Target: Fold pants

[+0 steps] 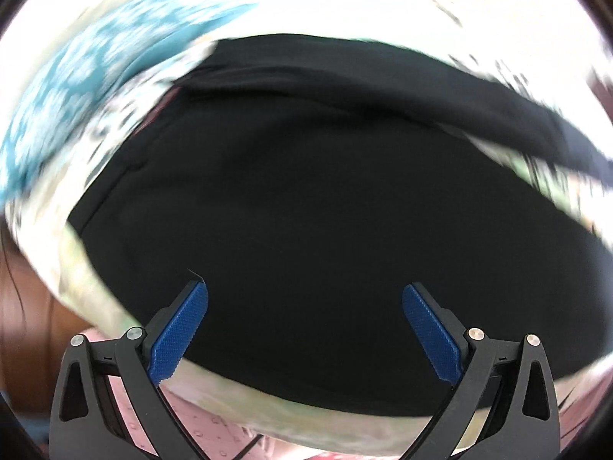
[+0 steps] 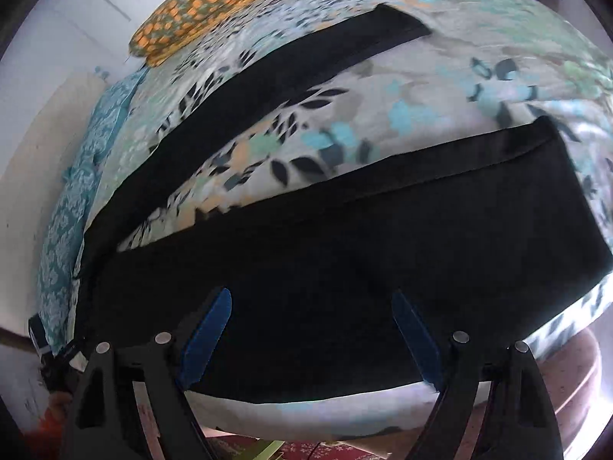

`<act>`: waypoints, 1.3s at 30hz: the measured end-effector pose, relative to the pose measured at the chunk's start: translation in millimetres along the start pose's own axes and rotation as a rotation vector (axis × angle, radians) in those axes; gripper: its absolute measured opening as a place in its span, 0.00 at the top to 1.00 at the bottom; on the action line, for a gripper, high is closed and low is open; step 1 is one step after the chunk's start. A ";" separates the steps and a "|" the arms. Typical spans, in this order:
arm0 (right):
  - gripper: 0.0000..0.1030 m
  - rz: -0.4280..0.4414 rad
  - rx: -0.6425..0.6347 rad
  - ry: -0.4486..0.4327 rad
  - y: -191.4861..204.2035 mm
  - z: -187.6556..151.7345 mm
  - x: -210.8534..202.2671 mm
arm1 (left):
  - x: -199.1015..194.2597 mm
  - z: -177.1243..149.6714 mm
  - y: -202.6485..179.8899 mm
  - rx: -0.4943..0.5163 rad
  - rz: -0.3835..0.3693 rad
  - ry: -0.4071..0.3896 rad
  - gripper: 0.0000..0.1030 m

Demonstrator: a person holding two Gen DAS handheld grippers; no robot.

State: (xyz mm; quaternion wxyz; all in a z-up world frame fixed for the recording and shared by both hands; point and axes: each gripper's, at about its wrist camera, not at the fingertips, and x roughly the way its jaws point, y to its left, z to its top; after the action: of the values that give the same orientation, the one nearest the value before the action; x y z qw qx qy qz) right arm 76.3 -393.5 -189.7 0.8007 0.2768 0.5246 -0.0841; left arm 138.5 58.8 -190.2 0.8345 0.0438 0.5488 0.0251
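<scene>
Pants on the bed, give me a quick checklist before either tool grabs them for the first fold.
1. Left tool open: ok, jaws spread, nothing between them.
2. Right tool open: ok, jaws spread and empty.
3. Pants lying flat on the bedsheet: ok, no big bunching visible.
4. Legs laid together: not ok, far leg splays away from the near leg, with sheet showing between.
5. Tools touching fabric: cannot tell.
6. Left view sharp enough to aim: not ok, blurred.

Home bedroom, floral bedsheet (image 2: 345, 115), orange-patterned pillow (image 2: 199, 7)
</scene>
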 end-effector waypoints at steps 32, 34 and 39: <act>0.00 -0.275 -0.258 0.067 32.8 -33.8 33.0 | 17.7 -21.4 -19.2 0.041 -0.084 -0.008 0.00; 0.00 -0.273 -0.260 0.063 31.9 -34.5 32.5 | 17.8 -21.4 -19.0 0.041 -0.083 -0.008 0.00; 0.00 -0.269 -0.258 0.064 32.3 -36.7 31.0 | 18.3 -20.9 -19.7 0.039 -0.085 -0.026 0.00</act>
State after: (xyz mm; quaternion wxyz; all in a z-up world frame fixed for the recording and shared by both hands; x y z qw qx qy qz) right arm 74.4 -342.2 -216.6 0.7941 0.1014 0.5884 -0.1137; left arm 126.4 41.8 -217.1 0.8408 0.0370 0.5396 -0.0218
